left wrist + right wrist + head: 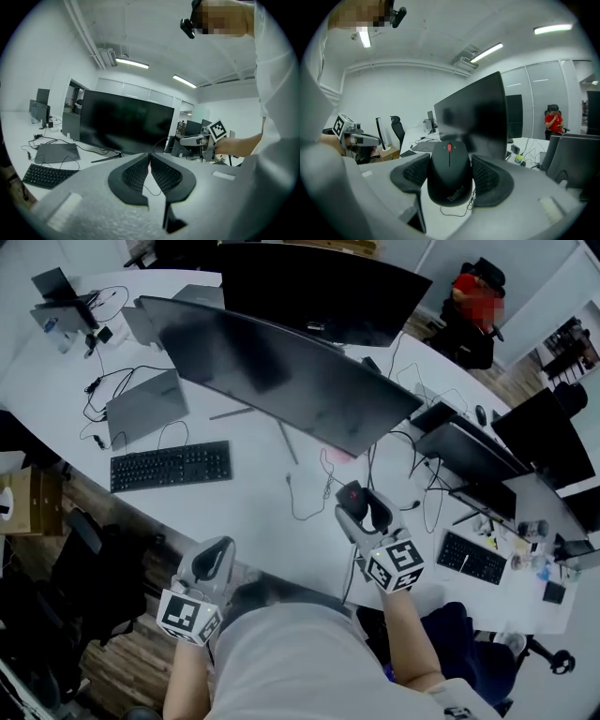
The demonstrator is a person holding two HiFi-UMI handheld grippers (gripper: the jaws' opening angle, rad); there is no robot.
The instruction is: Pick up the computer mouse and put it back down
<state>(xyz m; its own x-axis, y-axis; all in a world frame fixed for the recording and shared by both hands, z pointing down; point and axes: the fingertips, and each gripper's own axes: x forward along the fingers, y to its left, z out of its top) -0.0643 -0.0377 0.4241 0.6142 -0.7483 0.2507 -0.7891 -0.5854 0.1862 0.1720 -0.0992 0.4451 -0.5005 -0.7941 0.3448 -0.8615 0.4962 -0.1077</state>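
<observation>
My right gripper (362, 509) is shut on a black computer mouse (353, 495) with a red scroll wheel. It holds the mouse over the white desk (253, 512), in front of the curved monitor. In the right gripper view the mouse (450, 178) fills the gap between the padded fingers (487, 176), and its thin cable (457, 212) hangs below it. My left gripper (216, 554) hovers at the desk's near edge, apart from the mouse. In the left gripper view, the left gripper (150, 161) is shut with nothing between its pads.
A wide curved monitor (281, 371) stands mid-desk with a second monitor (328, 292) behind it. A black keyboard (171, 466) and a closed laptop (145, 407) lie to the left. Loose cables (309, 507) trail near the mouse. More screens (469, 451) crowd the right.
</observation>
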